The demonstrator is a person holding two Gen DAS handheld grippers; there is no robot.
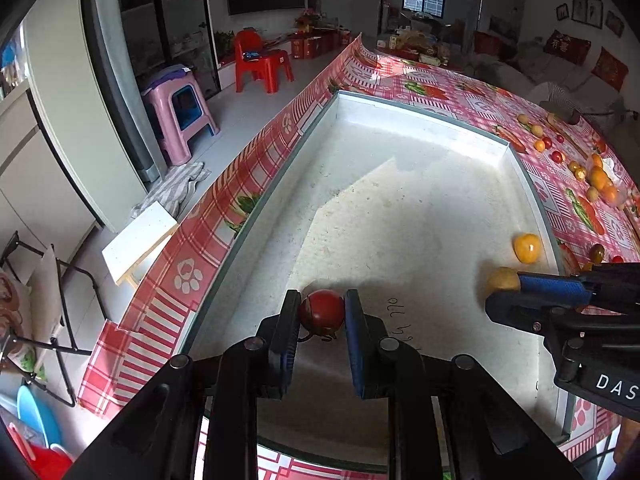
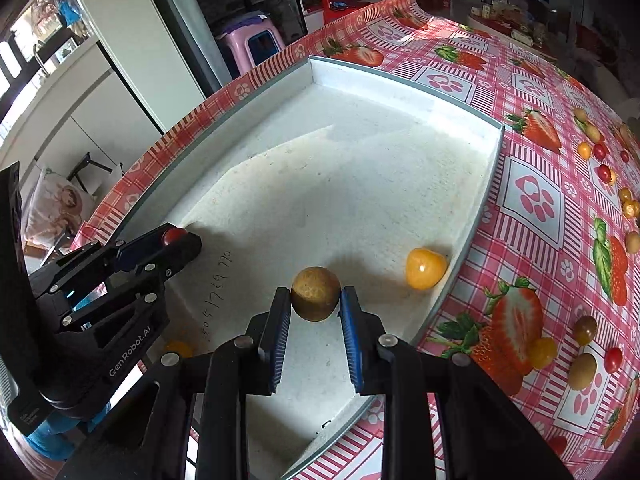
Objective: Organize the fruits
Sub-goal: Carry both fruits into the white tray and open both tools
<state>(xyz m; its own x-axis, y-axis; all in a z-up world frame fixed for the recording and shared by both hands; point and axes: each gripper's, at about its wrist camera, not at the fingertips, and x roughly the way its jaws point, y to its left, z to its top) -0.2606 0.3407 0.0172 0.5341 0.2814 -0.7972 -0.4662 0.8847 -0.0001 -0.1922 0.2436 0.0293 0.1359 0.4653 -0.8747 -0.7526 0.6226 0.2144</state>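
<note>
Over the grainy white tray (image 1: 400,200) on a glossy strawberry-print tablecloth (image 2: 532,200), left gripper (image 1: 322,314) clamps a smooth red tomato (image 1: 322,312); right gripper (image 2: 315,300) clamps a rough brown round fruit (image 2: 315,298).

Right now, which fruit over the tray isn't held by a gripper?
The yellow-orange fruit lying loose by the tray's right wall. The red fruit sits in the left gripper, the brown fruit in the right gripper.

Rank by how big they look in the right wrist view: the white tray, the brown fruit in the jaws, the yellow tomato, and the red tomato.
1. white tray
2. brown fruit, though it is nearest the camera
3. yellow tomato, only slightly smaller, so unsure
4. red tomato, partly hidden by the left gripper
</note>
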